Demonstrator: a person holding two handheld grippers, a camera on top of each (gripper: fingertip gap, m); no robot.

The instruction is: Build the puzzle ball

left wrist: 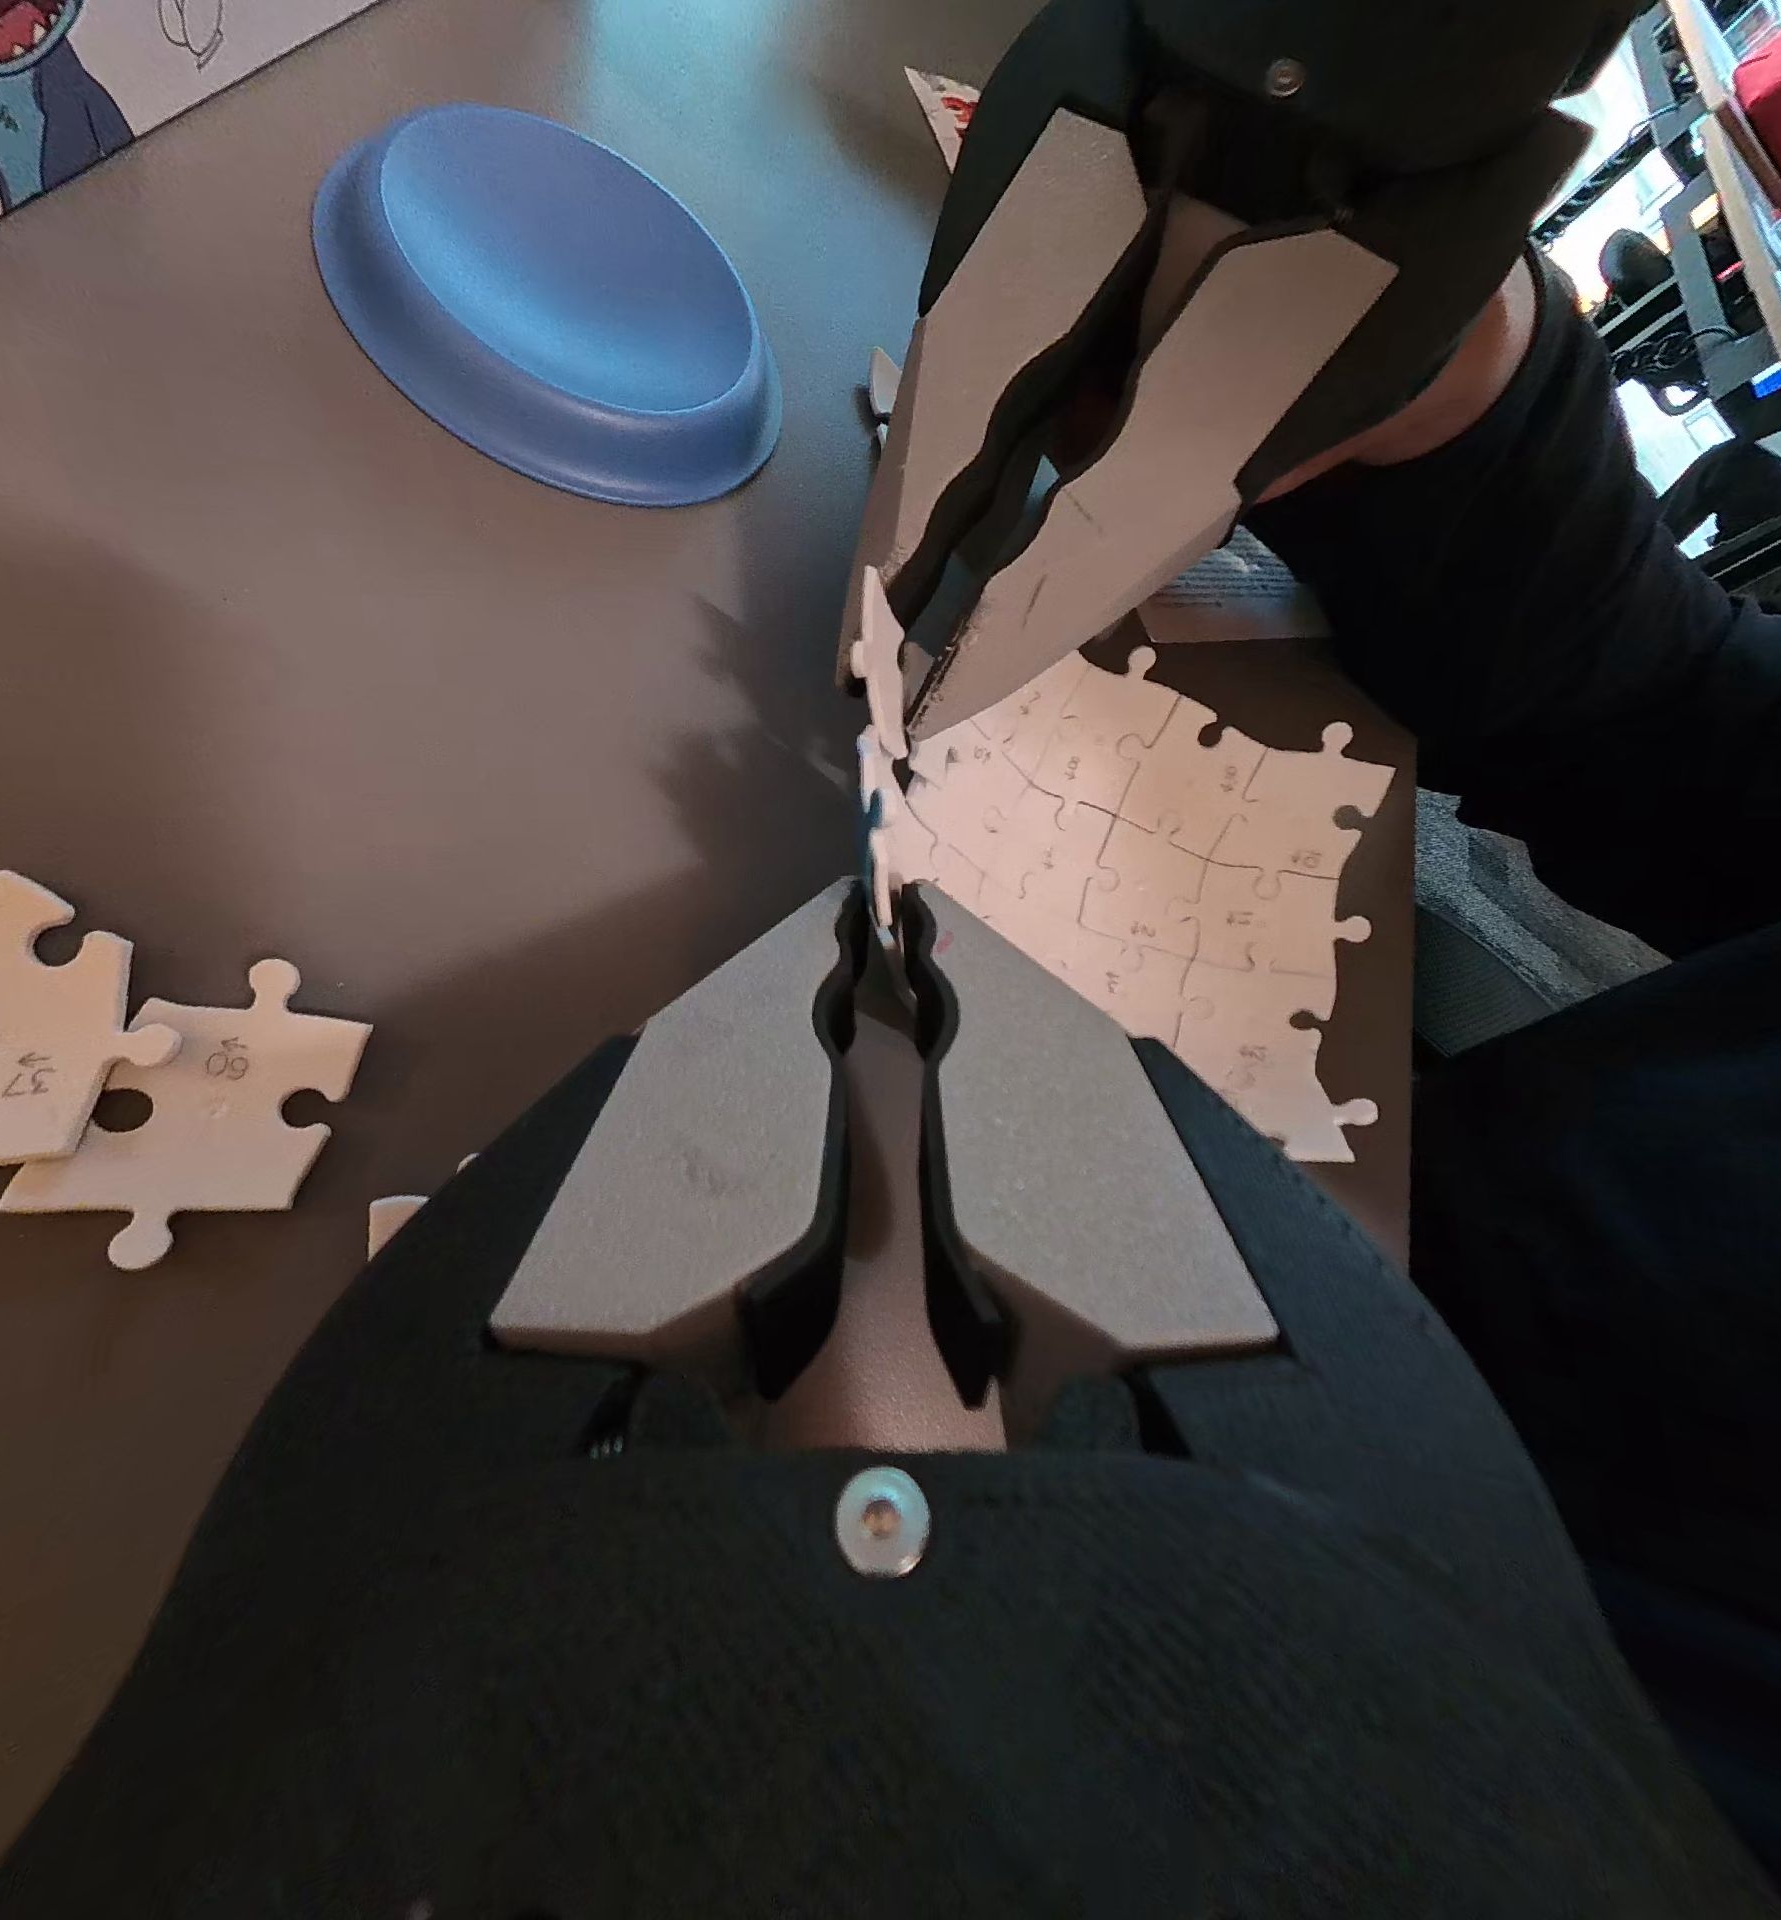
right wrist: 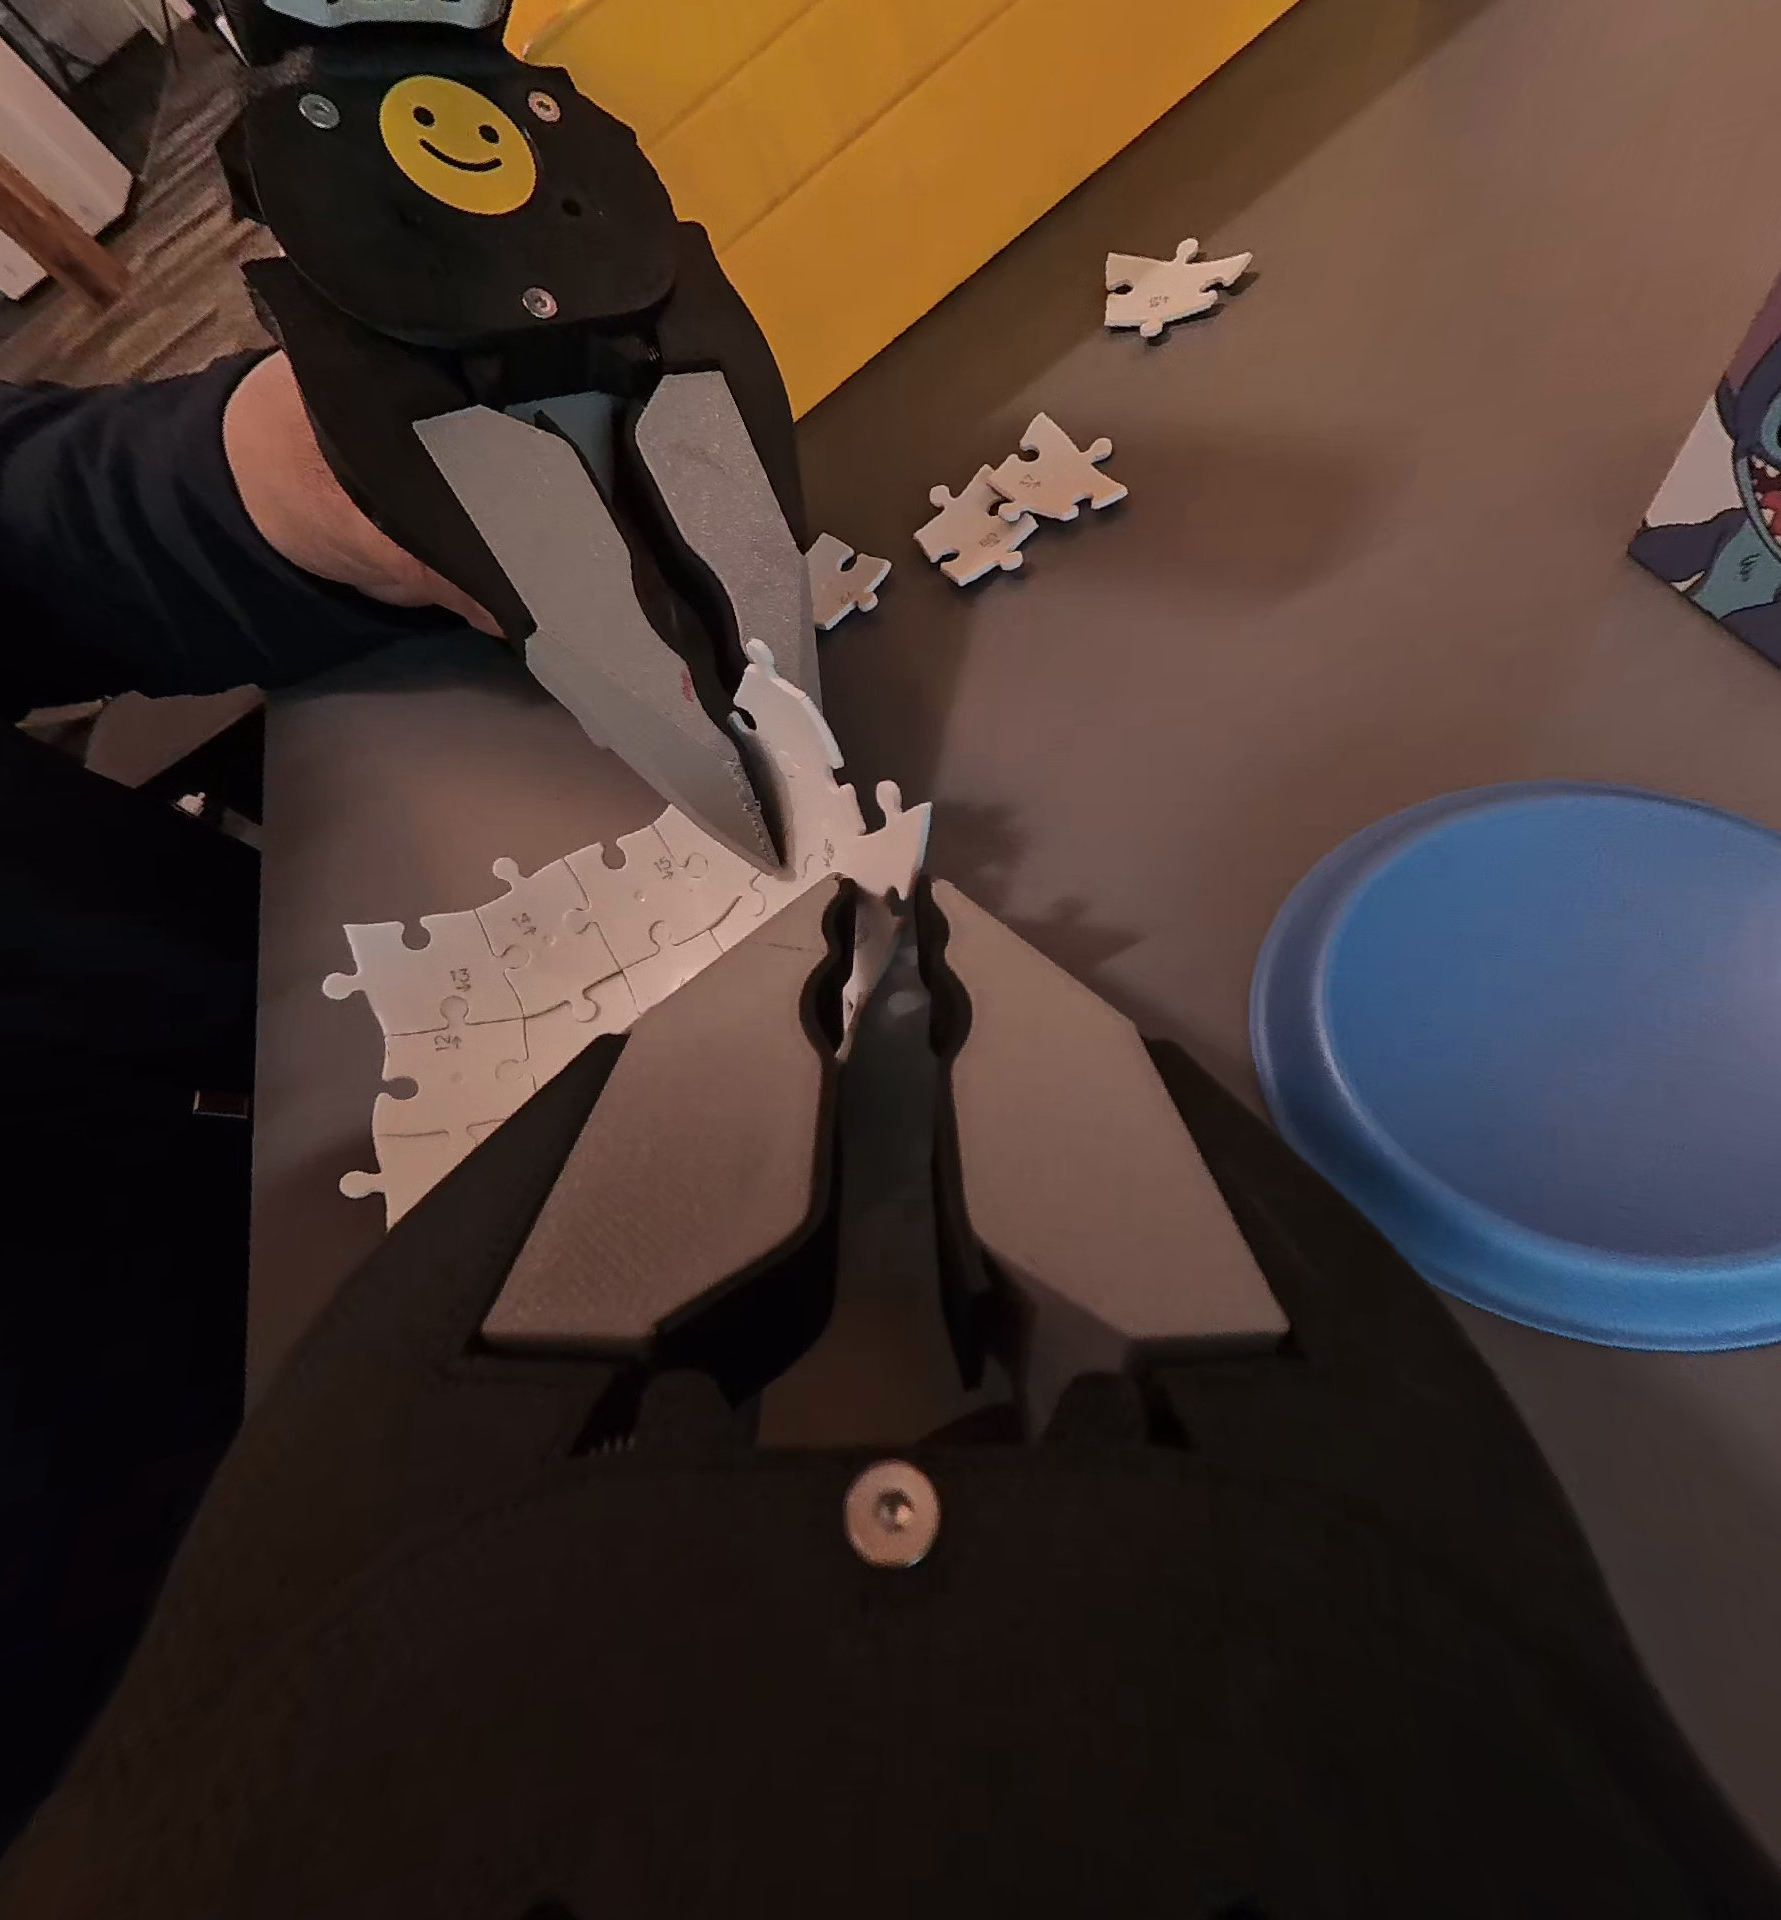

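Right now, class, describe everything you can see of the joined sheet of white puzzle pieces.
The joined sheet of white puzzle pieces shows its blank numbered backs, tabs jutting along the edges. It looks like stiff plastic and curves slightly. One end lies on the grey table; the other is lifted, pinched by the left claw and right claw.

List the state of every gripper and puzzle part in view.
left gripper: shut on the assembled puzzle sheet's edge.
right gripper: shut on the same edge.
assembled puzzle sheet: partly joined, one edge lifted.
loose puzzle pieces: two overlapping, unjoined, on the table.
blue dish: upside down.
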